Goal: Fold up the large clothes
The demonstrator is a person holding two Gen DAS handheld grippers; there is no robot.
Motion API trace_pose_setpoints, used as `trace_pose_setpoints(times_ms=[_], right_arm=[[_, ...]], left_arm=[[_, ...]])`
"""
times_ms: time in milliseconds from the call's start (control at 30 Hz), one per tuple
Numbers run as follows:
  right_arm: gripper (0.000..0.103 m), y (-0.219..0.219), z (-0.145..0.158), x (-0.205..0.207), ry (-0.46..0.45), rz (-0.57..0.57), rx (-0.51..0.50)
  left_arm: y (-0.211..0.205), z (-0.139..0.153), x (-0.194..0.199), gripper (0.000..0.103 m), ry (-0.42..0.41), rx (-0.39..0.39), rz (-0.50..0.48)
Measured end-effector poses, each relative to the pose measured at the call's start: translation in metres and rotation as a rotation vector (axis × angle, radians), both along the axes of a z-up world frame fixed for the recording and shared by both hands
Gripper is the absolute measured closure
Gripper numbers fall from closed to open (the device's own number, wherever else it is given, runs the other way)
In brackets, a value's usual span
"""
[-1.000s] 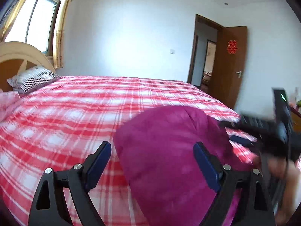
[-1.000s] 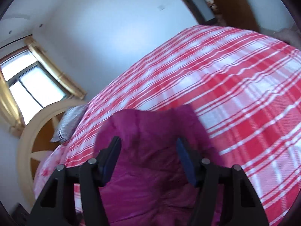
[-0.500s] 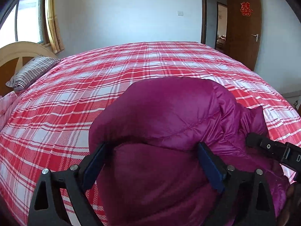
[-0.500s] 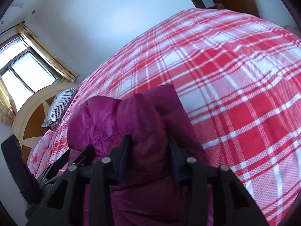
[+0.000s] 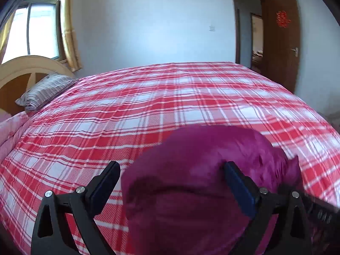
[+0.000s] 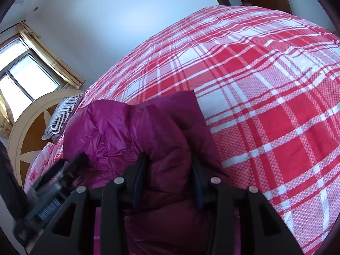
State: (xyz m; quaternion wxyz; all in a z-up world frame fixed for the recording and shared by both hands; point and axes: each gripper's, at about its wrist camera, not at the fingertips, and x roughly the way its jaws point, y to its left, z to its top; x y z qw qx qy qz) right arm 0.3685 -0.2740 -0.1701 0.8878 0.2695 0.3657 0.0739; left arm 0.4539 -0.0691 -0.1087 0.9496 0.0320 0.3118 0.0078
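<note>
A bulky magenta padded jacket (image 5: 201,170) lies bunched at the near edge of a bed with a red and white plaid cover (image 5: 148,110). My left gripper (image 5: 172,180) is open, its fingers wide apart with the jacket's bulge between them. In the right wrist view the jacket (image 6: 131,131) is a folded heap. My right gripper (image 6: 169,170) is shut on a thick fold of it. The left gripper's body (image 6: 55,180) shows at the lower left of the right wrist view.
A striped pillow (image 5: 46,91) and a wooden headboard (image 5: 27,68) are at the bed's left end, with a pink floral quilt (image 5: 10,131) beside them. An open brown door (image 5: 280,42) stands at the far right. The window (image 5: 40,27) is at the left.
My right gripper stays clamped on the jacket fold. My left gripper has tilted up and drawn back, so more bed shows beyond the jacket. The jacket heap looks lower.
</note>
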Motion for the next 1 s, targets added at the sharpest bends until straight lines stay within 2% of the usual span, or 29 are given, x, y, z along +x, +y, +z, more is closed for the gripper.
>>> trace_pose_setpoints(times_ms=[167, 267, 433, 1000], right_arm=[[0.062, 0.004, 0.001, -0.001, -0.007, -0.015, -0.032], [0.062, 0.003, 0.000, -0.001, 0.000, -0.019, -0.026], [0.062, 0.005, 0.000, 0.001, 0.007, -0.022, -0.045], [0.062, 0.008, -0.003, 0.005, 0.025, -0.025, -0.071]], left_arm=[[-0.001, -0.020, 0.031, 0.004, 0.139, 0.021, 0.069], [-0.004, -0.032, 0.033, 0.001, 0.149, 0.042, 0.070], [0.004, -0.041, 0.033, 0.001, 0.164, -0.009, 0.065], [0.007, -0.052, 0.040, 0.001, 0.209, -0.065, 0.037]])
